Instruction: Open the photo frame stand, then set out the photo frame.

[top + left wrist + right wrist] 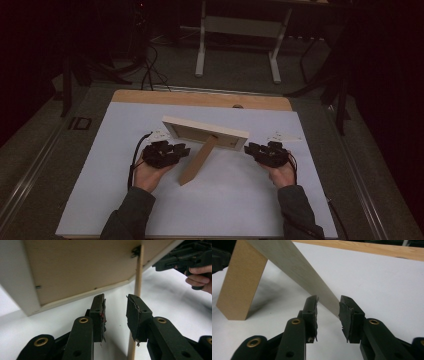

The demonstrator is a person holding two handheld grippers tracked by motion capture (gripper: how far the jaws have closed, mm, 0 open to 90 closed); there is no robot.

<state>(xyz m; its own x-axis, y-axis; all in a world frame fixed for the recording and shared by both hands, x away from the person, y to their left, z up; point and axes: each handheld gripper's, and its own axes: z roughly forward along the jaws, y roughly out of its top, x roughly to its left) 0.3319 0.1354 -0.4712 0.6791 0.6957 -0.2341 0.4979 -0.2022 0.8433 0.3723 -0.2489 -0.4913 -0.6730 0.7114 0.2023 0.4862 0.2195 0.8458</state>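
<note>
We see the white wooden picture frame [206, 131] standing mid-surface [225, 200], long axis left-right, its glass side hidden, its brown easel leg [199, 161] toward us; left tool [186, 149] and right tool [248, 148] flank it, jaws half-open, gripping nothing.

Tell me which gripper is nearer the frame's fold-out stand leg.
Left. The left gripper sits just beside the stand leg, at the picture frame's back. The right gripper is at the frame's far end, its jaws either side of the frame's corner, farther from the leg.
</note>
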